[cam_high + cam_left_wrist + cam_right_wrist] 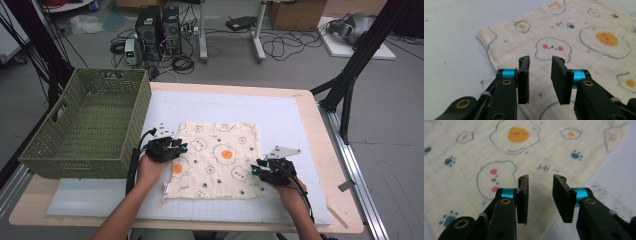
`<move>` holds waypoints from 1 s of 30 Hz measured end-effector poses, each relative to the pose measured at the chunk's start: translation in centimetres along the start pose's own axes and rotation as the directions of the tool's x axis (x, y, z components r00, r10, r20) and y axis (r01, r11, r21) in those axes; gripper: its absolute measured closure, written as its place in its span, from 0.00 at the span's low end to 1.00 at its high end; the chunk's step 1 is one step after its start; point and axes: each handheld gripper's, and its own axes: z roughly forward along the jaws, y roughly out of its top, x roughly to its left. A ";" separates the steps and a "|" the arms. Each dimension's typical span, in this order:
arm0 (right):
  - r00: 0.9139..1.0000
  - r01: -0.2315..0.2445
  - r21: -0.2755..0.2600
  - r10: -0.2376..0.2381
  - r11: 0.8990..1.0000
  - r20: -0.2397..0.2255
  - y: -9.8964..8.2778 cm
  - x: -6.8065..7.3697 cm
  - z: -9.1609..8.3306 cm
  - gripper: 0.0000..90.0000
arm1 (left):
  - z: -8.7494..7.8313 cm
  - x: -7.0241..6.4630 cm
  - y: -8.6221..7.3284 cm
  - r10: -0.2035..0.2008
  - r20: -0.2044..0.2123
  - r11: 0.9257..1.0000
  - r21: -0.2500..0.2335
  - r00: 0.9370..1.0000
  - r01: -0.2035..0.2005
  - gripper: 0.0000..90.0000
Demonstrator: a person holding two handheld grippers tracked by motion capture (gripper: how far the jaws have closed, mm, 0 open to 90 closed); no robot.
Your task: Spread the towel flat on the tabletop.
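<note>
Cream cotton cloth (215,160) printed with fried eggs, blue paw prints and the blue word "Hi" (544,167) lies flat on the white table mat (280,115), beneath and ahead of both sets of fingers. Green woven plastic basket (87,122) stands just beyond the left gripper (172,146), off the cloth's edge. Left gripper held low over the cloth's left margin, jaws parted, nothing between them. Right gripper (260,165) at the cloth's right margin, jaws likewise parted and empty.
</note>
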 end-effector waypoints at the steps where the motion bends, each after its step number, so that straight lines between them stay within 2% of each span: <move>1: 1.000 0.000 0.000 0.000 1.000 0.000 0.0 0.0 0.0 0.73 | 0.0 0.0 0.0 0.000 0.000 1.000 0.000 1.000 0.000 0.76; 2: 1.000 0.004 0.013 -0.004 1.000 -0.003 -0.2 0.2 0.1 0.74 | 0.0 0.0 -0.1 0.005 -0.002 1.000 0.019 1.000 -0.005 0.76; 3: 1.000 0.012 0.051 -0.012 0.999 -0.011 -0.5 0.5 0.3 0.76 | 0.0 -0.1 -0.2 0.013 -0.009 0.999 0.043 1.000 -0.013 0.75; 4: 1.000 0.013 0.048 -0.013 0.999 -0.012 -0.7 0.5 0.2 0.77 | 0.2 -0.2 -0.4 0.047 -0.033 0.996 0.073 0.998 -0.044 0.75; 5: 1.000 0.005 0.050 -0.004 0.999 -0.014 -0.8 0.4 0.1 0.78 | 0.2 -0.2 -0.4 0.047 -0.033 0.996 0.073 0.998 -0.044 0.74; 6: 1.000 0.007 0.059 -0.006 0.998 -0.013 -0.9 0.3 -0.1 0.79 | 0.6 -0.3 -0.6 0.075 -0.065 0.992 0.109 0.995 -0.067 0.72; 8: 1.000 0.019 0.068 -0.019 0.998 -0.003 -1.0 0.3 -0.3 0.79 | 0.7 -0.2 -0.6 0.080 -0.066 0.992 0.100 0.995 -0.073 0.73; 10: 0.998 0.047 0.071 -0.049 0.996 0.031 -1.5 0.4 -0.9 0.79 | 0.6 -0.4 -0.7 0.094 -0.100 0.992 0.095 0.991 -0.085 0.73; 11: 0.998 0.056 0.067 -0.059 0.996 0.037 -1.7 0.4 -1.1 0.79 | 0.6 -0.4 -0.7 0.094 -0.100 0.992 0.095 0.991 -0.085 0.73; 12: 0.998 0.053 0.065 -0.056 0.996 0.037 -1.8 0.4 -1.2 0.77 | 0.2 -0.3 -1.0 0.079 -0.132 0.995 0.068 0.988 -0.071 0.72; 13: 0.998 0.053 0.065 -0.056 0.996 0.037 -1.8 0.4 -1.2 0.77 | 0.2 -0.3 -1.0 0.079 -0.132 0.995 0.068 0.988 -0.071 0.71; 14: 0.998 0.045 0.065 -0.048 0.997 0.042 -1.9 0.3 -1.5 0.70 | -0.1 -0.1 -1.1 0.060 -0.131 0.998 0.039 0.990 -0.055 0.68; 15: 0.998 0.045 0.065 -0.048 0.997 0.042 -1.9 0.3 -1.5 0.70 | -0.5 0.1 -1.2 0.034 -0.124 0.999 0.004 0.992 -0.033 0.68; 16: 0.999 0.028 0.053 -0.030 0.998 0.034 -2.0 0.1 -1.7 0.61 | -1.5 0.3 -0.9 -0.011 -0.103 0.998 -0.066 0.995 0.004 0.61; 17: 0.999 0.028 0.053 -0.030 0.998 0.034 -2.0 0.1 -1.7 0.61 | -1.5 0.3 -0.9 -0.011 -0.103 0.998 -0.066 0.995 0.004 0.59; 18: 0.999 0.012 0.045 -0.014 0.999 0.043 -2.1 0.1 -2.0 0.54 | -2.3 0.4 -0.6 -0.039 -0.063 0.989 -0.144 0.997 0.030 0.56; 19: 0.999 0.009 0.037 -0.011 0.999 0.052 -2.1 0.0 -2.1 0.52 | -2.7 0.3 -0.5 -0.044 -0.034 0.982 -0.186 0.998 0.037 0.53; 20: 0.998 -0.008 0.021 0.007 1.000 0.062 -2.0 -0.2 -2.3 0.49 | -3.0 0.3 -0.4 -0.048 -0.011 0.978 -0.203 0.999 0.045 0.49; 21: 0.997 -0.012 0.004 0.012 1.000 0.070 -2.0 -0.3 -2.6 0.44 | -3.0 0.3 -0.4 -0.048 -0.011 0.978 -0.203 0.999 0.045 0.44; 22: 0.996 -0.022 -0.018 0.023 1.000 0.082 -1.9 -0.4 -2.9 0.41 | -3.0 0.2 -0.4 -0.057 0.017 0.975 -0.213 0.998 0.060 0.36; 23: 0.996 -0.022 -0.038 0.025 0.999 0.088 -1.9 -0.5 -3.3 0.37 | -3.0 0.1 -0.3 -0.074 0.086 0.974 -0.207 0.994 0.091 0.32; 24: 0.996 -0.022 -0.038 0.025 0.999 0.088 -1.9 -0.5 -3.3 0.37 | -3.0 0.1 -0.3 -0.074 0.086 0.974 -0.207 0.994 0.091 0.30; 25: 0.994 -0.048 -0.078 0.055 0.996 0.099 -1.7 -0.6 -3.7 0.28 | -3.3 0.0 -0.2 -0.074 0.110 0.969 -0.225 0.991 0.098 0.28; 26: 0.991 -0.054 -0.093 0.065 0.994 0.119 -1.6 -0.5 -3.9 0.22 | -3.5 0.0 -0.1 -0.074 0.112 0.967 -0.235 0.991 0.099 0.25; 27: 0.991 -0.054 -0.093 0.065 0.994 0.119 -1.6 -0.5 -3.9 0.22 | -3.5 0.0 -0.1 -0.074 0.112 0.967 -0.235 0.991 0.099 0.21; 28: 0.989 -0.035 -0.117 0.052 0.992 0.140 -1.3 -0.6 -4.0 0.20 | -3.7 0.0 -0.1 -0.077 0.122 0.963 -0.250 0.990 0.106 0.20; 30: 0.988 -0.026 -0.129 0.045 0.991 0.146 -1.3 -0.6 -4.0 0.17 | -3.9 0.1 -0.1 -0.073 0.131 0.958 -0.267 0.989 0.106 0.20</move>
